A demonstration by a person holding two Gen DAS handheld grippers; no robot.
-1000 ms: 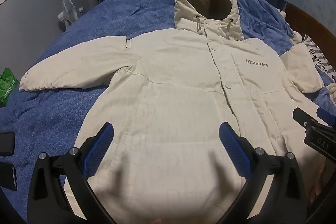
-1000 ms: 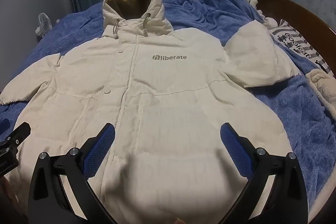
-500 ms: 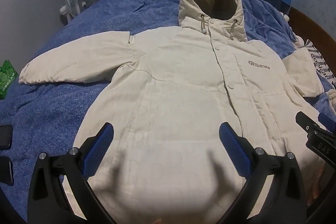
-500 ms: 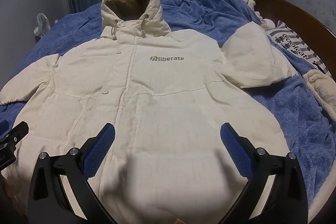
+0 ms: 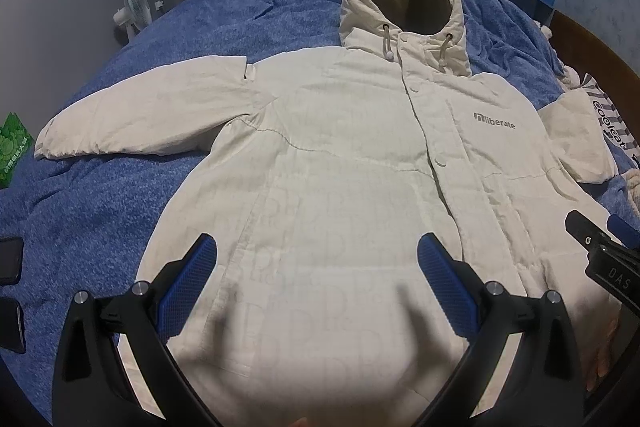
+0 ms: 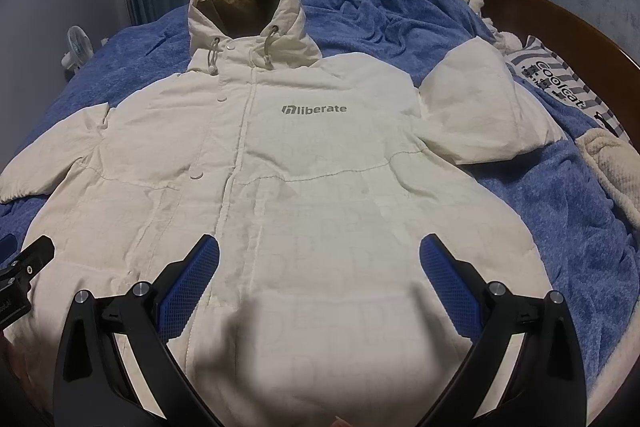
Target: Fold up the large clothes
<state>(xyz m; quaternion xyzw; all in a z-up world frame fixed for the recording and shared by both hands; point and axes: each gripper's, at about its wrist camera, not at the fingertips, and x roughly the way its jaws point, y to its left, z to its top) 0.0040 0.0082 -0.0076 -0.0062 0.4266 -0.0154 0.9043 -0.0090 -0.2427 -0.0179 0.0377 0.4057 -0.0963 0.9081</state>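
A large cream hooded jacket lies front up and spread flat on a blue blanket, hood toward the far side. Its left sleeve stretches out to the left; the right sleeve is bunched at the right. My left gripper hovers open above the lower left half of the jacket, nothing between its blue pads. My right gripper hangs open above the lower right half, also holding nothing. The right gripper's tip shows at the left wrist view's right edge.
The blanket covers a bed with a wooden headboard at the right. A striped pillow and a knitted cream cloth lie at the right. Dark phones rest at the left edge, a green packet beyond. A fan stands behind.
Both grippers have drifted slightly, so the jacket sits a little further right in the left wrist view and lower in the right wrist view. Both stay open; the jacket has not moved.
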